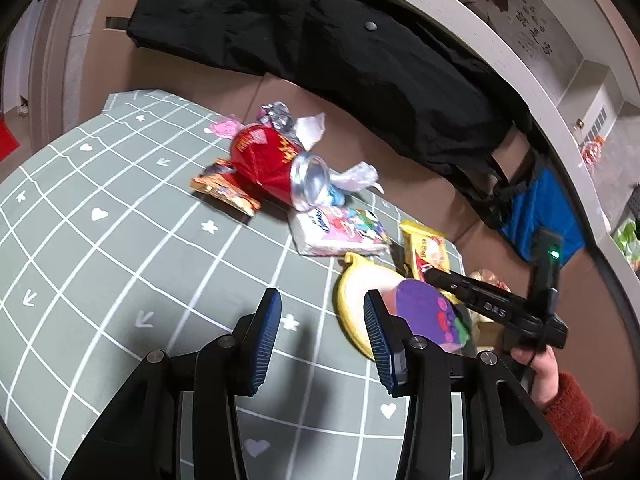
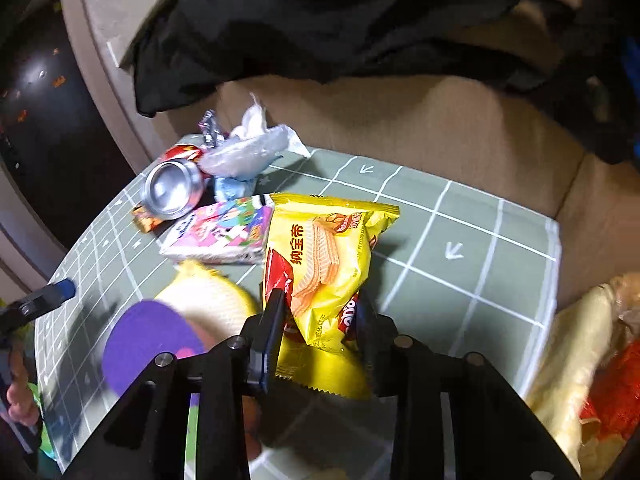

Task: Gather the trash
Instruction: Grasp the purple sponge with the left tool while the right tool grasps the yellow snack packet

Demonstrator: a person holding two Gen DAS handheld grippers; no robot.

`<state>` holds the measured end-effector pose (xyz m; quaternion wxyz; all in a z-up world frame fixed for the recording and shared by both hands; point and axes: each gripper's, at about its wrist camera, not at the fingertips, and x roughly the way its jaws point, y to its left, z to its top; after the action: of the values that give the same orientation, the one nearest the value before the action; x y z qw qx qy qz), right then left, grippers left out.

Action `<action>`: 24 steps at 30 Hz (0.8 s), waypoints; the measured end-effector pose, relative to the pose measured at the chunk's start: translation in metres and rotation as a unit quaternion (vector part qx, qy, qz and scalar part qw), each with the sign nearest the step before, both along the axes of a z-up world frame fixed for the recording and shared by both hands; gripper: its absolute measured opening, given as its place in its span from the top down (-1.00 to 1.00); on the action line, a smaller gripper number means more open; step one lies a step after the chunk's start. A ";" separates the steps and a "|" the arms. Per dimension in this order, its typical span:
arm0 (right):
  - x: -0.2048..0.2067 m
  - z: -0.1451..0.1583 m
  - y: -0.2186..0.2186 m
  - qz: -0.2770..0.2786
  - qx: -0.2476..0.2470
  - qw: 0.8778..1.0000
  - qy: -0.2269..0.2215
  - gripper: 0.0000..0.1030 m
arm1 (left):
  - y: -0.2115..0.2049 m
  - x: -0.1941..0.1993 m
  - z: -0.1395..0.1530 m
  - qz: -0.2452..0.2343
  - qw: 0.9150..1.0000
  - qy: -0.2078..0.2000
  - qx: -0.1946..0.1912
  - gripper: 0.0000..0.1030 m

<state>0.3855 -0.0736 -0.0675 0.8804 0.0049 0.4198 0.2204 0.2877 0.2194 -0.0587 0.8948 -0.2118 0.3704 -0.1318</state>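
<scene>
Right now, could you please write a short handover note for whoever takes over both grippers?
Left gripper: open, empty, above the checked cloth.
Right gripper: its jaws straddle the yellow wafer packet; a firm grip is not clear.
Remaining on the cloth: crushed red can, orange wrapper, tissue pack, crumpled plastic, yellow-rimmed dish.
Nothing visibly binned yet.

Plenty of open tablecloth (image 1: 120, 248) left of the left gripper (image 1: 322, 334). Farther back, the can (image 1: 280, 168), wrappers, tissue pack (image 1: 340, 232) and yellow wafer packet (image 2: 324, 256) crowd the sofa-side edge.
</scene>
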 end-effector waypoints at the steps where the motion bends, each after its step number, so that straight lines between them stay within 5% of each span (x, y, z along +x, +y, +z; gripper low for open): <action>1: -0.007 0.003 0.000 0.000 0.003 1.000 -0.003 0.42 | -0.003 0.000 0.000 -0.003 1.000 0.001 -0.003 0.14; 14: -0.087 0.012 -0.026 0.008 0.020 1.000 -0.001 0.43 | -0.052 -0.012 -0.006 -0.062 0.997 0.036 -0.023 0.14; 24: -0.116 -0.002 -0.014 0.035 0.055 0.997 0.028 0.43 | -0.070 -0.006 -0.023 -0.048 0.994 0.080 -0.053 0.14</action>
<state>0.2694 -0.0881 -0.0698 0.8584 0.0451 0.4318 0.2733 0.2814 0.1493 -0.0822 0.8426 -0.2503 0.4428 -0.1769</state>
